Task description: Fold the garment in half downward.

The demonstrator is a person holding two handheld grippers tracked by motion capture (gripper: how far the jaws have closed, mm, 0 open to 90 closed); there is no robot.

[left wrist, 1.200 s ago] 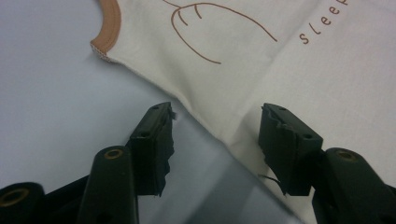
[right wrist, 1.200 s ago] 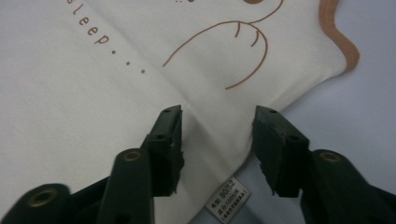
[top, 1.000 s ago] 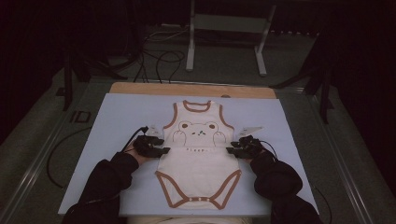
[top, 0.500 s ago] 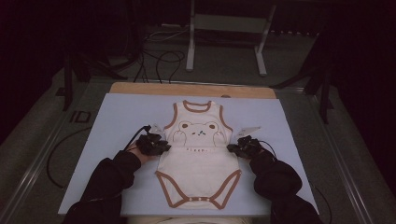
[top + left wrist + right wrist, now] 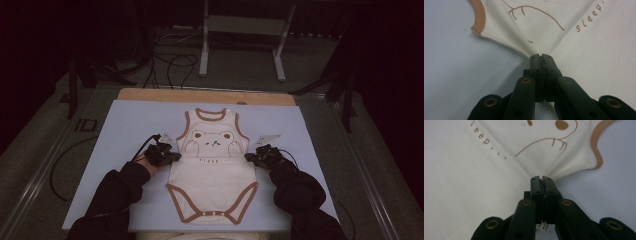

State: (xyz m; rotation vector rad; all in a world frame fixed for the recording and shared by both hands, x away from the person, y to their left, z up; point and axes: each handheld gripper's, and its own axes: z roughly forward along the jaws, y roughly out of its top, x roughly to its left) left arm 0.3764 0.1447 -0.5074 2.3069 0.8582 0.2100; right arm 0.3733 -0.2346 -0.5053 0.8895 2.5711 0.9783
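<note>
High view: cream bodysuit point(image 5: 212, 170) flat mid-mat point(image 5: 125, 130), left gripper point(image 5: 172, 156) at its 9 o'clock edge, right gripper point(image 5: 248, 157) at 3 o'clock; left gripper view: jaws clamped on side seam fabric; right gripper view: jaws clamped on opposite seam, care label point(image 5: 543, 227) at 6 o'clock.

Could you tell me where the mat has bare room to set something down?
Bare pale blue mat lies left of the cream bear-print bodysuit and right of it. It is crowded at the garment's sides, where left gripper and right gripper pinch.
</note>
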